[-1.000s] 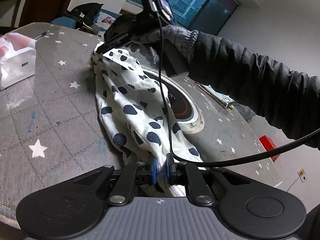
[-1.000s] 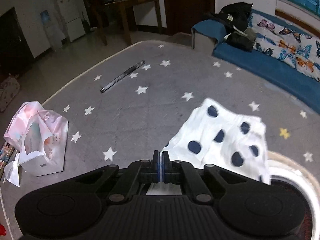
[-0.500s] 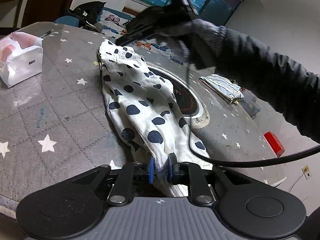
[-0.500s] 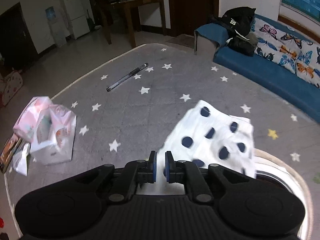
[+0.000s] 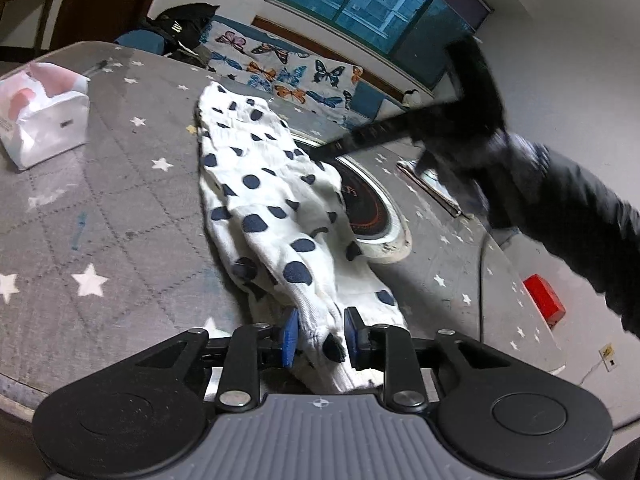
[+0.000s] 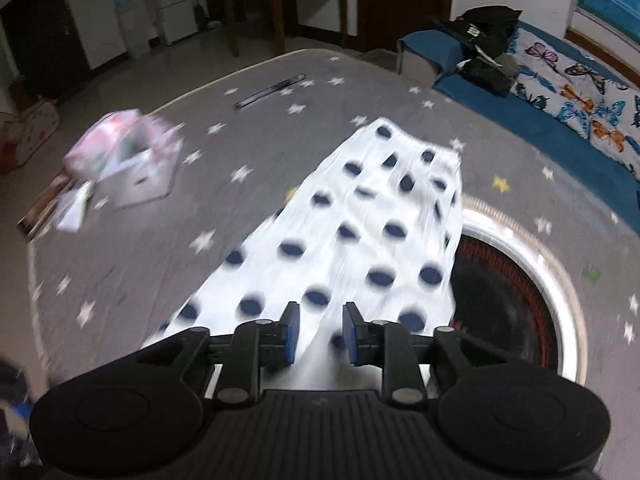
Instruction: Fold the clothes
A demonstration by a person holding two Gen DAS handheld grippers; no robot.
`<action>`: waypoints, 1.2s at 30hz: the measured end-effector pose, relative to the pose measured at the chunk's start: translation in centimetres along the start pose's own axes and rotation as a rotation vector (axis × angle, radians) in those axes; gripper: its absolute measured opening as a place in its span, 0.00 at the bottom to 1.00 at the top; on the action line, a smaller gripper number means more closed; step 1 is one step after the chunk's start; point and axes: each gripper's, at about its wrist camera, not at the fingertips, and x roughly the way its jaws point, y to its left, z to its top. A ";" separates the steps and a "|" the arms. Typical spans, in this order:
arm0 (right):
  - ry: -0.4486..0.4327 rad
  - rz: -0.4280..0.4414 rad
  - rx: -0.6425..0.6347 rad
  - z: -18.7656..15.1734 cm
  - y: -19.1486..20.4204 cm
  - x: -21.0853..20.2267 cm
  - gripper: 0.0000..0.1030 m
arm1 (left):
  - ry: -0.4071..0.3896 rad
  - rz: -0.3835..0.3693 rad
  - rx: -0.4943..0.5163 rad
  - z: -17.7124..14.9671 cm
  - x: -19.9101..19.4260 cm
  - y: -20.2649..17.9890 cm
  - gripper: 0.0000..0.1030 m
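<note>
A white garment with navy dots (image 5: 272, 200) lies stretched along the grey star-patterned table (image 5: 100, 208). Its near end sits between the blue pads of my left gripper (image 5: 320, 334). Those jaws are opening and the cloth rests loosely between them. In the right wrist view the same garment (image 6: 360, 232) spreads out below my right gripper (image 6: 318, 334). Its jaws are also opening, with nothing held between them. The right gripper (image 5: 340, 144) shows as a black blur above the garment's far right side in the left wrist view, carried by a gloved hand in a dark sleeve (image 5: 580, 216).
A round hotplate (image 6: 512, 292) is set into the table under the garment's right edge. A white tissue pack (image 5: 44, 116) stands at the left and a pen (image 6: 272, 90) lies at the far edge. A folded striped cloth (image 5: 432, 188) and a red box (image 5: 544, 296) are at the right.
The right gripper let go of the garment's far end, opened and swung off to the right. The garment dropped flat onto the table. The left jaws widened around the near end.
</note>
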 end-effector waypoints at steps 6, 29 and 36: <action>-0.009 0.049 -0.025 -4.7 1.4 -3.4 0.30 | 0.005 -0.031 -0.049 1.5 0.1 -0.2 0.12; 0.011 0.157 -0.267 -11.4 9.0 -6.4 0.37 | 0.063 0.090 -0.080 -0.2 -0.8 0.3 0.33; 0.082 0.193 -0.261 -13.1 9.6 -4.9 0.38 | -0.045 0.074 0.000 3.4 -0.9 -1.2 0.32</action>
